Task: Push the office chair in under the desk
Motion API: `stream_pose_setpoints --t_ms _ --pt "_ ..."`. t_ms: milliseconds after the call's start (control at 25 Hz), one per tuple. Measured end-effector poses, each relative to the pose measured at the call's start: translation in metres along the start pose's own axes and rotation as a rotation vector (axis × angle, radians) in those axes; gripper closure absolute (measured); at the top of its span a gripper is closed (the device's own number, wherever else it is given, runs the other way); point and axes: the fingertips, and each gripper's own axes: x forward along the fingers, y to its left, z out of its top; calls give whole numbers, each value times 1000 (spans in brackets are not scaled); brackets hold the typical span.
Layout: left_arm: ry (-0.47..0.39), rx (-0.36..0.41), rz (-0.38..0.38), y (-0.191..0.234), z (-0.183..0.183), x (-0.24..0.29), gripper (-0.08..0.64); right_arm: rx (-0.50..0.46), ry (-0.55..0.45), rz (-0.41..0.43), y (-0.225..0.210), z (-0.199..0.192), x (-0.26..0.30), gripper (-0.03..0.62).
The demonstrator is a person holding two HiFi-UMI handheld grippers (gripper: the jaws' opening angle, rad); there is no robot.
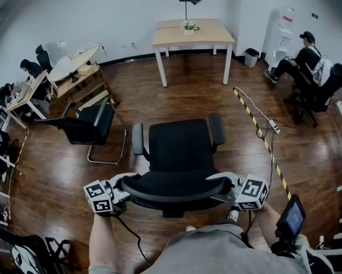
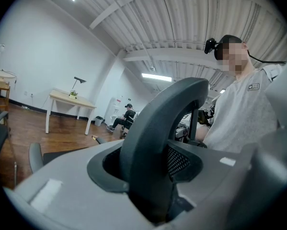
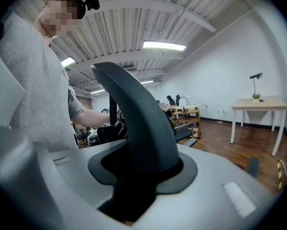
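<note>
The black office chair [image 1: 179, 147] stands on the wood floor right in front of me, its seat facing the light wooden desk [image 1: 192, 34] at the far wall. My left gripper [image 1: 122, 188] is shut on the left end of the curved backrest rim [image 1: 176, 192], and my right gripper [image 1: 225, 188] is shut on the right end. In the left gripper view the rim [image 2: 157, 128] fills the gap of the left gripper [image 2: 148, 176]. The right gripper view shows the same rim [image 3: 133, 114] wedged in the right gripper [image 3: 138, 176], with the desk [image 3: 258, 104] far off.
A second black chair [image 1: 85, 124] stands to the left. A yellow-black floor strip [image 1: 262, 136] with a cable runs on the right. A seated person [image 1: 308, 61], a bin [image 1: 251, 56] and a water dispenser [image 1: 280, 36] are at the back right, with cluttered desks [image 1: 73, 73] at the left.
</note>
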Motion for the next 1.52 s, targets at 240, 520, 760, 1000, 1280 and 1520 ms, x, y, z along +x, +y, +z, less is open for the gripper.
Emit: stream_pose_setpoints --t_ms 240,520,760,1000,1280,1520 --pt "1 -7 -7 6 3 -2 365 10 -10 -5 0 3 6 428" --pt "46 12 -52 13 9 7 376 31 -20 2 -5 5 11 428" --pt "64 20 -73 31 17 8 374 26 -28 -8 -21 13 22 430" --pt "91 32 -103 52 28 23 371 35 -28 -22 -46 19 22 431" --pt "75 19 -108 95 51 50 385 25 -38 -47 -99 32 24 431" --pt "76 18 -125 131 67 86 394 19 -26 -36 -159 40 17 431"
